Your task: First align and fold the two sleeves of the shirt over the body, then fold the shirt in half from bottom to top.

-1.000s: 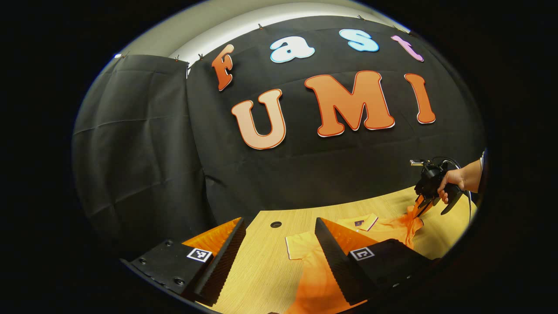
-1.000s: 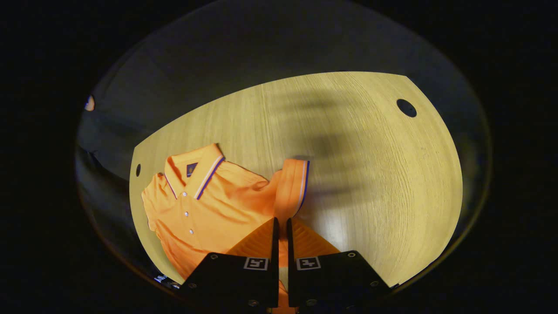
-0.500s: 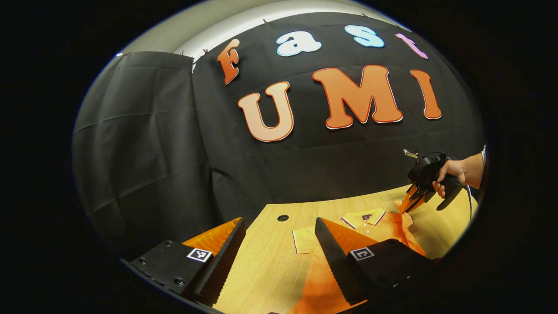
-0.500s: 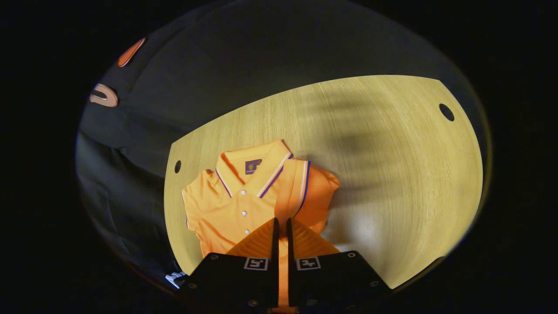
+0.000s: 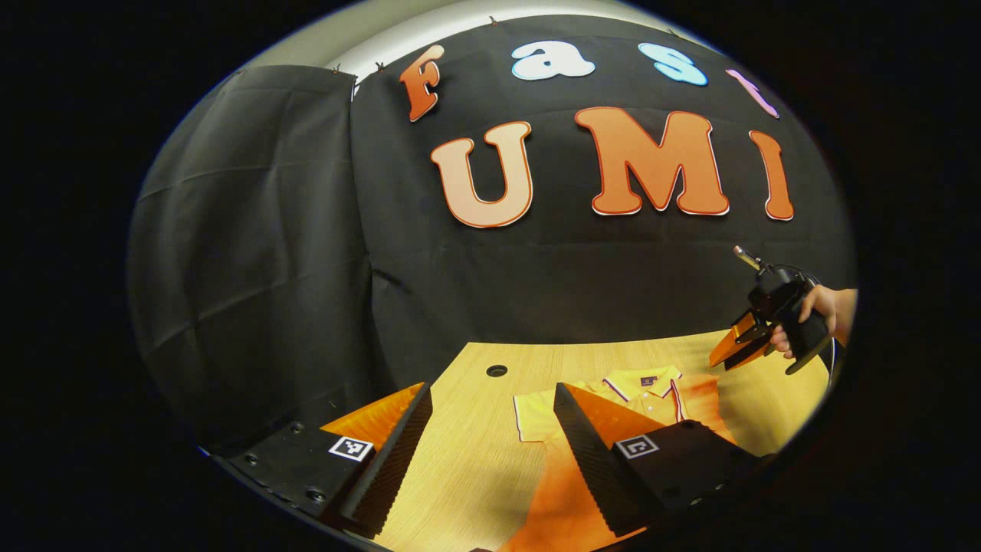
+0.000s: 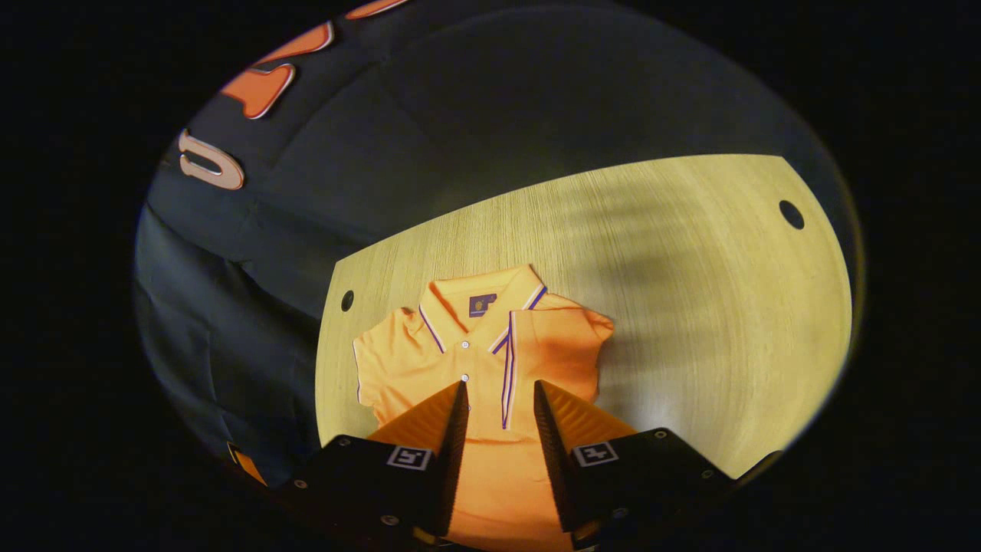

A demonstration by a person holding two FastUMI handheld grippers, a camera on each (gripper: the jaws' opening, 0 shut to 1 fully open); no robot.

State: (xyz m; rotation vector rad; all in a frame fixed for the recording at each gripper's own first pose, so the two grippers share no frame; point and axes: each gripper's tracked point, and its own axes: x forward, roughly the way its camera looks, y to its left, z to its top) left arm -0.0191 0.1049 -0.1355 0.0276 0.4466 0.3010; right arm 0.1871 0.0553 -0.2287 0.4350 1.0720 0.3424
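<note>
The lower part of the orange shirt [image 6: 490,360] is cut off behind the right gripper [image 6: 500,399] in the right gripper view, so its hem cannot be made out, and in the left gripper view one finger of the left gripper [image 5: 490,399] covers much of the shirt's body. The shirt lies flat on the wooden table [image 6: 690,307], collar toward the booth's black cloth wall [image 5: 268,230]; one sleeve, the one with the striped cuff [image 6: 507,376], is folded over the chest beside the button placket, while the other sleeve [image 6: 368,368] lies spread out to the side. The right gripper stands partly open with nothing between its fingers, held above the shirt; a hand [image 5: 820,314] grips it, seen at the edge of the left gripper view. The left gripper is spread wide and empty (its fingers frame bare table and shirt). Two round holes [image 6: 791,214] sit in the tabletop near its far corners. Soft shadows fall across the wood beyond the shirt.
</note>
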